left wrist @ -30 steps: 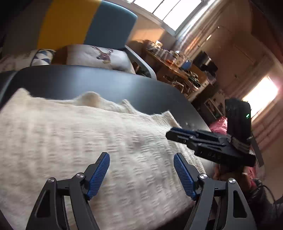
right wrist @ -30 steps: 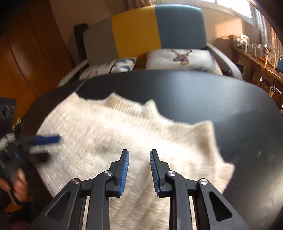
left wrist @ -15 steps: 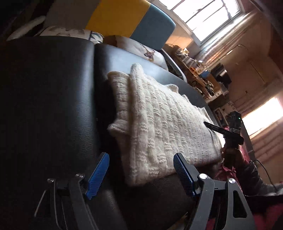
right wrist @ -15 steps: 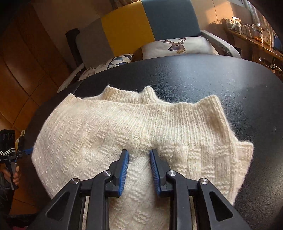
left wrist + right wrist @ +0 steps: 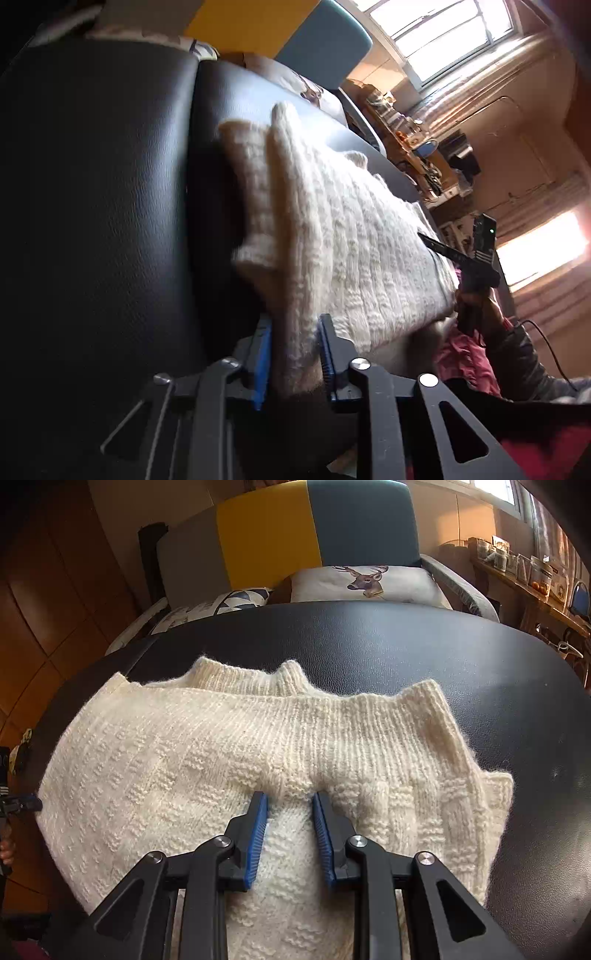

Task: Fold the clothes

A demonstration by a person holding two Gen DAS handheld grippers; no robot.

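The cream sweater (image 5: 236,760) lies folded on the black worktop (image 5: 480,672). The left gripper (image 5: 293,354) has its fingers (image 5: 262,354) pinching the sweater's near edge, knit bunched between the blue pads. The right gripper (image 5: 286,830) rests on the knit with its fingers (image 5: 258,830) narrowly apart, a ridge of wool between them; whether they grip it I cannot tell. Beyond the fingertips, past the ribbed hem, bare worktop runs to the armchair (image 5: 317,528).
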